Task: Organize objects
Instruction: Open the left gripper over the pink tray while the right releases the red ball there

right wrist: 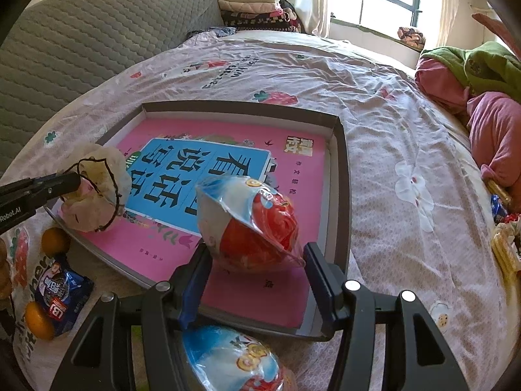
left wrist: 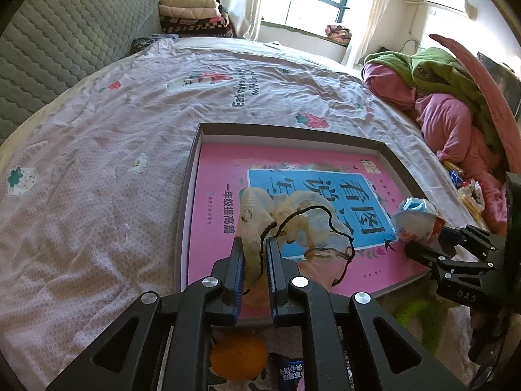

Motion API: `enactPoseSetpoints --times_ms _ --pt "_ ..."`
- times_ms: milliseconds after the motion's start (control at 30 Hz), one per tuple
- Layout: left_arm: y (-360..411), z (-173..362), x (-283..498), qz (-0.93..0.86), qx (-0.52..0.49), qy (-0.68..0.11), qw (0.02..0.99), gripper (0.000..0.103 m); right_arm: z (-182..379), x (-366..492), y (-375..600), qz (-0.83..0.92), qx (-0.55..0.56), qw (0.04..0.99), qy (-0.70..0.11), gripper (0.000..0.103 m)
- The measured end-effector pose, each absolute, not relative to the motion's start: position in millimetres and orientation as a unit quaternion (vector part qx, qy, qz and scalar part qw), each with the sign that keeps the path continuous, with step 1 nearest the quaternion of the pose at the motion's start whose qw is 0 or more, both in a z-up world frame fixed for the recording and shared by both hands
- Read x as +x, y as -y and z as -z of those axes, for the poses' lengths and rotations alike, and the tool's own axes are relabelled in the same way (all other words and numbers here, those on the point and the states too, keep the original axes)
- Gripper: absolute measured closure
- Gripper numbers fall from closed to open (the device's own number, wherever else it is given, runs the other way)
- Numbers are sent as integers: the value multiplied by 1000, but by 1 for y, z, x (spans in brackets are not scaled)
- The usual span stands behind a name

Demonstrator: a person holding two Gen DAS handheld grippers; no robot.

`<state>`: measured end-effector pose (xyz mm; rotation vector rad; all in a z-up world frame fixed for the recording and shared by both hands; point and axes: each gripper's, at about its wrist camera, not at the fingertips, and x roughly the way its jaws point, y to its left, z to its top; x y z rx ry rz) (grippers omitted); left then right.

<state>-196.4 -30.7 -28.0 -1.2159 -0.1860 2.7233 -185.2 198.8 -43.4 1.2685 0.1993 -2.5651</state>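
Observation:
A shallow grey tray [left wrist: 286, 130] [right wrist: 342, 169] lies on the bed with a pink book [left wrist: 221, 176] [right wrist: 228, 293] flat inside it. My left gripper [left wrist: 254, 244] [right wrist: 70, 181] is shut on a cream drawstring pouch [left wrist: 293, 218] [right wrist: 97, 202] with a dark cord, pinching its fabric over the tray's near left corner. My right gripper [right wrist: 257, 254] [left wrist: 433, 241] is shut on a red and white egg toy in clear wrap [right wrist: 257, 224] [left wrist: 413, 215], held over the tray's near right part.
In front of the tray lie a second wrapped egg toy [right wrist: 234, 358], two oranges [right wrist: 55, 241] [right wrist: 37, 322] and a blue snack packet [right wrist: 62, 296]. Pink and green clothes [left wrist: 439, 97] are piled at the right, with snacks [right wrist: 504, 251] below them. A quilted grey headboard [left wrist: 65, 32] rises on the left.

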Motion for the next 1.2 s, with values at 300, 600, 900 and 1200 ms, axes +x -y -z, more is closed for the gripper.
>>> enactPoseSetpoints --times_ms 300,600,900,1200 --pt "29 29 -197 -907 -409 58 79 82 41 -183 -198 885 438 147 -58 45" --pt "28 26 -196 -910 -404 56 75 72 38 -182 -200 889 433 140 -59 45" --pt "30 9 -186 -924 -369 59 82 53 32 -177 -200 893 423 145 -54 45" --pt "32 -4 -180 -930 -353 65 77 44 20 -169 -198 902 401 152 -49 45"
